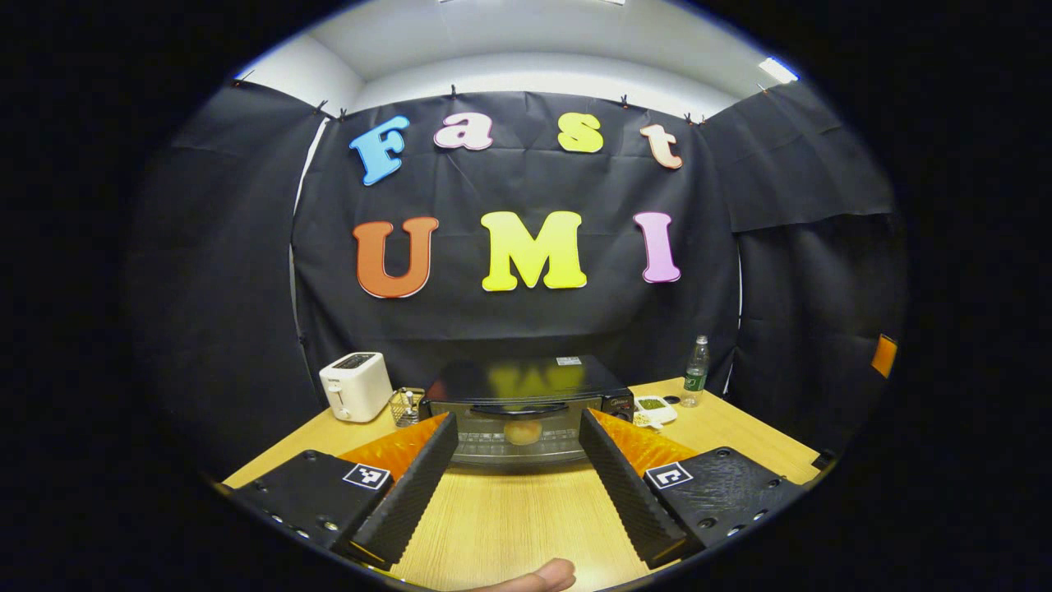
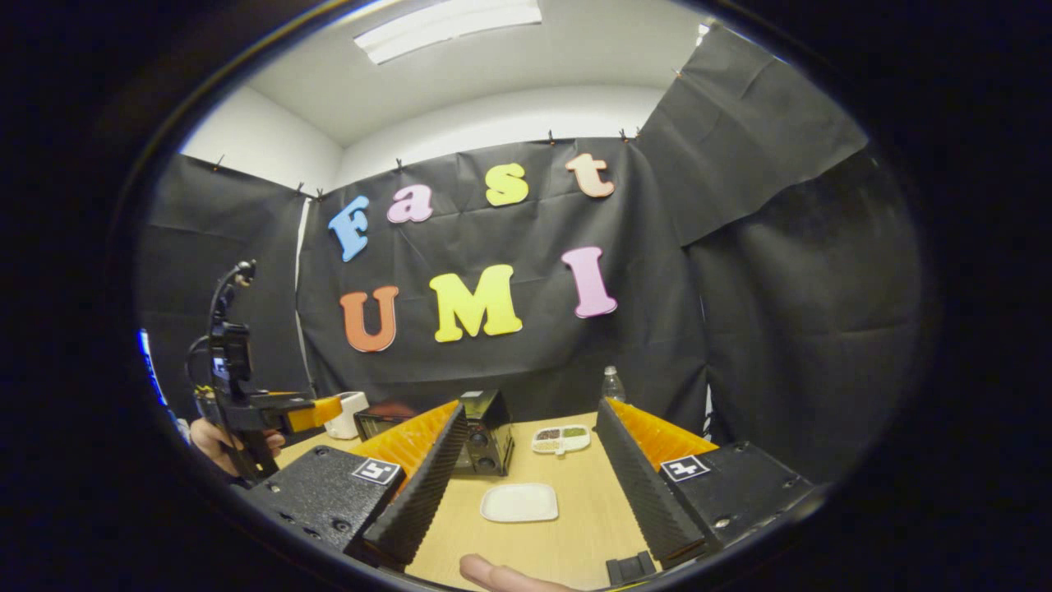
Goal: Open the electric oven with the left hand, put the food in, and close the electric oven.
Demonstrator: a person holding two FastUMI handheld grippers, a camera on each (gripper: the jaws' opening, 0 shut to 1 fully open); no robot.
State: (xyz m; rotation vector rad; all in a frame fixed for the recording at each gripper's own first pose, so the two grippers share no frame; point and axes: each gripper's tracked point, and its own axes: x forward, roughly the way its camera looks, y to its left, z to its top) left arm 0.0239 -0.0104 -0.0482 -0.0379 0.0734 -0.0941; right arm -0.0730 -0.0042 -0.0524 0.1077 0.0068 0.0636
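bare table before closed oven, toaster left

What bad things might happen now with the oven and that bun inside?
1. The oven door looks shut on the bun, but whether it is shut tight is unclear; a gap might let heat out.
2. The open left claw points straight at the glass door; pushing forward might bump it.
3. The water bottle stands close beside the oven; a wide swing might tip it.

A white toaster, a water bottle (upright) and a white plate on the table.
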